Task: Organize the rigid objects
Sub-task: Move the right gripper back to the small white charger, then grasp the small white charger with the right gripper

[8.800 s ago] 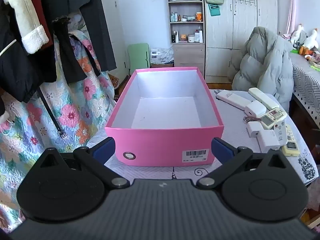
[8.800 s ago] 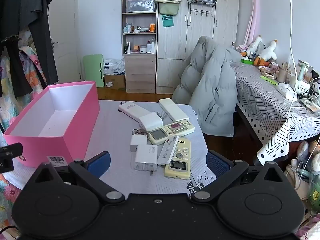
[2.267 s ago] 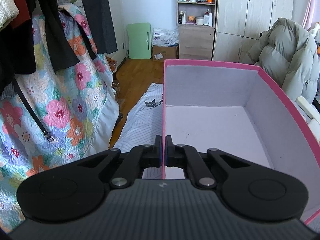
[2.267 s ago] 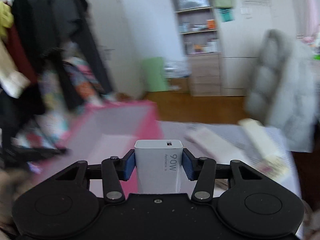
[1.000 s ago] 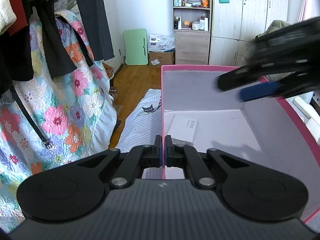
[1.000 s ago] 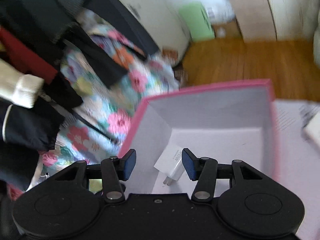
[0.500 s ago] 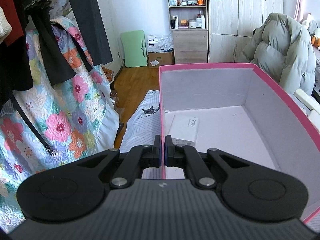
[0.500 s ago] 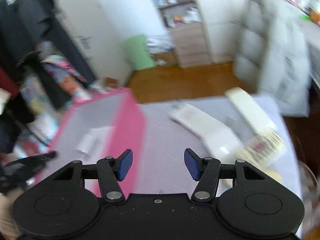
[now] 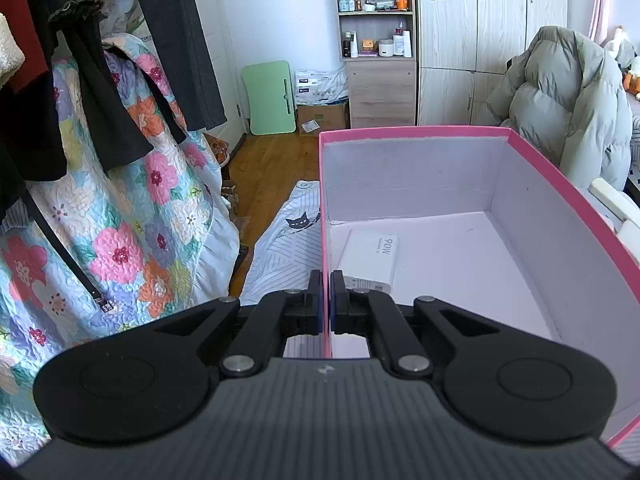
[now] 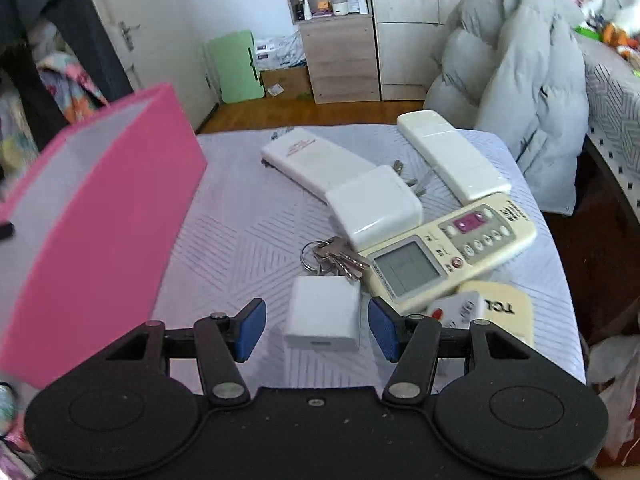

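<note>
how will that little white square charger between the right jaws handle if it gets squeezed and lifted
The small white charger looks like a stiff plastic block, so it should hold its shape. Its glossy faces may slip a little. It lies flat, so rolling or tipping seems unlikely, though the key ring touching its far edge might drag along.

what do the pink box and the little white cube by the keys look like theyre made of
Pink box: probably cardboard, with a matte pink outside, a plain white inside and thin, sharply folded walls.
Small white cube: likely hard plastic, smooth and faintly glossy, with rounded edges.
Keys: metal, a dull silver shine.
</note>
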Demonstrator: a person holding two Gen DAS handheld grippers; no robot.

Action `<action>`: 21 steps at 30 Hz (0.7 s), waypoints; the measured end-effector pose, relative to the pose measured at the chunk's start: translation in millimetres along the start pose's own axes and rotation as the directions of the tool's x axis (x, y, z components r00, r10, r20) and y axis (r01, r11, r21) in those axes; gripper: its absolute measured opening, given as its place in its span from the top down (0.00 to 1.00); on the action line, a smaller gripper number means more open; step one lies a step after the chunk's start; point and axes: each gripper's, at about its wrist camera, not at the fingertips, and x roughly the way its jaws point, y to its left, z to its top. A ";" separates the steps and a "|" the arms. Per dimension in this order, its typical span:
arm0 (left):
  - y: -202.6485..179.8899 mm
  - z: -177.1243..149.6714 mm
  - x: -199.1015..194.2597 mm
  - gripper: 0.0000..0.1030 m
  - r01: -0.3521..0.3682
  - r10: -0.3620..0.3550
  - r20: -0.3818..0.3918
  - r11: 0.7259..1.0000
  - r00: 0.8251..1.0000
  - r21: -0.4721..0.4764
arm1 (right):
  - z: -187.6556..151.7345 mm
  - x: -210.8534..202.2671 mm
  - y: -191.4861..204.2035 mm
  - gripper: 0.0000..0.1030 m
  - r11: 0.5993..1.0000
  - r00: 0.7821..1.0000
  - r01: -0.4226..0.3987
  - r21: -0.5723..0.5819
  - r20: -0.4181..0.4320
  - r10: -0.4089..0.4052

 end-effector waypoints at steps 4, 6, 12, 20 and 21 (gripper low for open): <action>1.1 -0.4 -0.1 0.98 0.009 -0.009 0.002 1.000 1.000 -0.011 | -6.9 6.5 11.4 0.53 0.997 0.998 0.064 -0.053 0.025 -0.063; 2.5 -0.5 0.0 0.98 0.008 -0.008 0.003 1.000 1.000 -0.018 | -7.6 2.0 13.0 0.53 0.998 0.999 0.044 -0.040 0.020 -0.043; 5.1 -1.2 -0.3 0.98 0.011 -0.011 0.010 1.000 1.000 -0.018 | -8.8 -21.4 16.0 0.53 0.998 0.998 -0.065 0.027 0.028 0.064; 3.9 -0.2 -1.1 0.98 0.011 -0.011 0.010 1.000 1.000 -0.015 | 27.6 -71.2 44.6 0.53 0.935 0.927 -0.352 0.050 0.159 0.341; 3.8 -0.3 -1.1 0.98 0.010 -0.010 0.010 1.000 1.000 -0.014 | 34.3 -75.3 52.9 0.53 0.916 0.907 -0.399 0.037 0.164 0.388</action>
